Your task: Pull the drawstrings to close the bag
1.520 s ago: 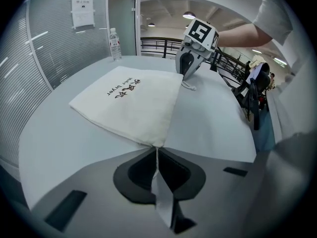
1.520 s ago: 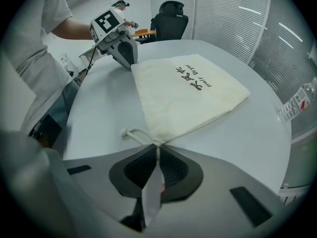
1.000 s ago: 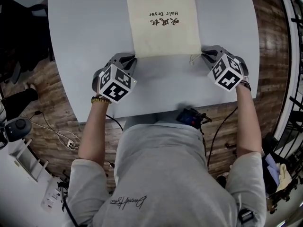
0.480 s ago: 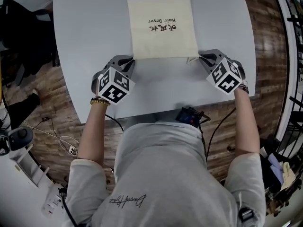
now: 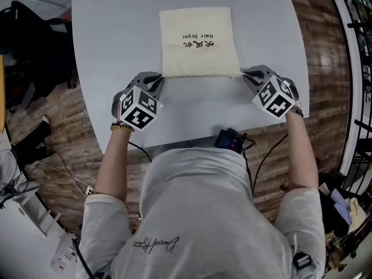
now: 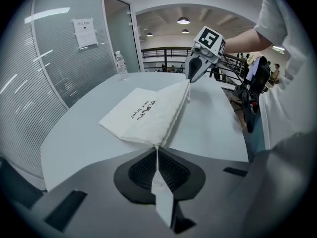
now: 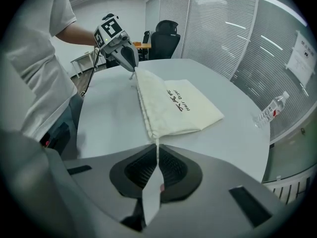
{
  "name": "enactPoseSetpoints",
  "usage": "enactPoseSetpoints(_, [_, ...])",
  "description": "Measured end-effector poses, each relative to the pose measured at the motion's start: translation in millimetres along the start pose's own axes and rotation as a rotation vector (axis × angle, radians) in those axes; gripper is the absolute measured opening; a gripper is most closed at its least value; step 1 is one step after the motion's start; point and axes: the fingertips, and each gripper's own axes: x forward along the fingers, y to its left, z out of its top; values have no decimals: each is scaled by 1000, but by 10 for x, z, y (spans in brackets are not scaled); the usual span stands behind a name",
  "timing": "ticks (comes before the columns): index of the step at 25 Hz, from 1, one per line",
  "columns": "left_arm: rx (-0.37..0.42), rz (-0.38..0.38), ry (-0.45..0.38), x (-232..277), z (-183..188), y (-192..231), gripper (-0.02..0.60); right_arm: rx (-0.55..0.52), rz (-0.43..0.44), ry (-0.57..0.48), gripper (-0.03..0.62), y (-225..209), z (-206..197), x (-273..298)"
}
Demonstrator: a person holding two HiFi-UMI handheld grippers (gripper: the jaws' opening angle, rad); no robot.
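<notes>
The cream bag (image 5: pixel 199 42) lies on the grey table (image 5: pixel 116 39), with its print "Hair Dryer" facing away from the person. Its mouth edge is the side nearest to the person, and it runs in a straight line between the two grippers. This edge is lifted a little from the table and slightly gathered, while the far part of the bag lies flat.

The left gripper (image 5: pixel 158 77) is at the left corner of the mouth – its jaws are pressed together on the left drawstring (image 6: pixel 157 150). The right gripper (image 5: pixel 245 73) is at the right corner, and its jaws pinch the right drawstring (image 7: pixel 157 145) in the same way. Both grippers point steeply down. A water bottle (image 7: pixel 271 110) stands on the far part of the table, well apart from the bag.
</notes>
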Motion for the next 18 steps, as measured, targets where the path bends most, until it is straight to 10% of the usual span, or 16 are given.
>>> enactPoseSetpoints(18, [54,93,-16,-459,75,38,14,-41,-96,-22,31,74,53,-459])
